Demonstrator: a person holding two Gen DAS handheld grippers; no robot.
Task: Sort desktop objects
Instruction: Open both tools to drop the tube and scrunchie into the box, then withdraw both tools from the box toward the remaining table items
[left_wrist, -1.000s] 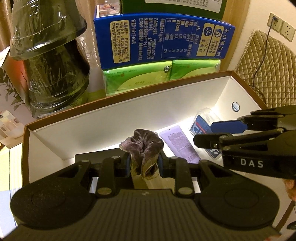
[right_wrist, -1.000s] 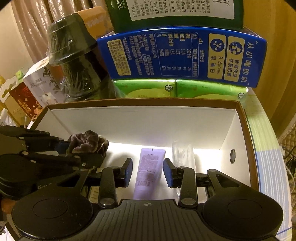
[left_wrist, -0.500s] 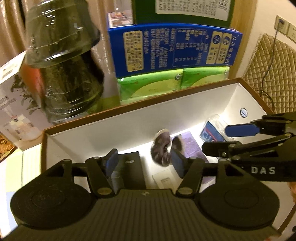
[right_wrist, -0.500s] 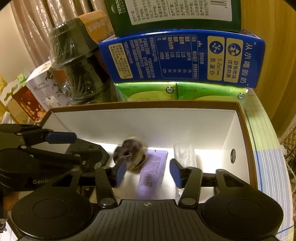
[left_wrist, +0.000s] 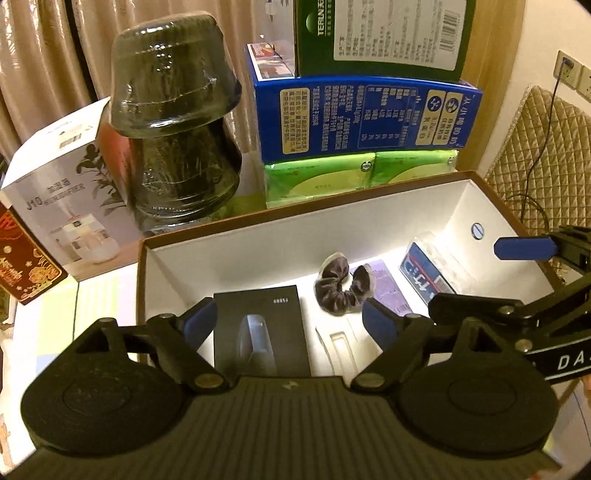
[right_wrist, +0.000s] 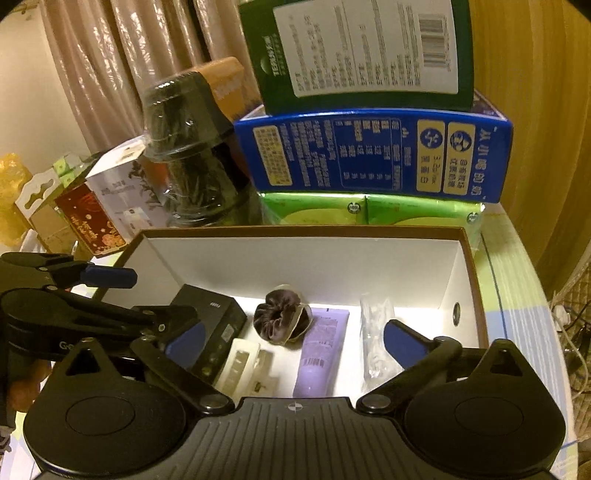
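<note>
A brown-rimmed box with a white inside holds a dark velvet scrunchie, lying loose against a purple tube. Also inside are a black carton, a white hair clip and a clear packet. My left gripper hovers over the box's left half, its jaws opening with nothing held. Over the right half, my right gripper is also opening wide and empty.
Behind the box stand green tissue packs, a blue carton and a green carton stacked up. Wrapped dark bowls and a white humidifier box sit back left. A quilted chair is at right.
The left gripper let go of the scrunchie, which dropped into the box beside the purple tube. Both grippers opened wide and drew up and back from the box.
</note>
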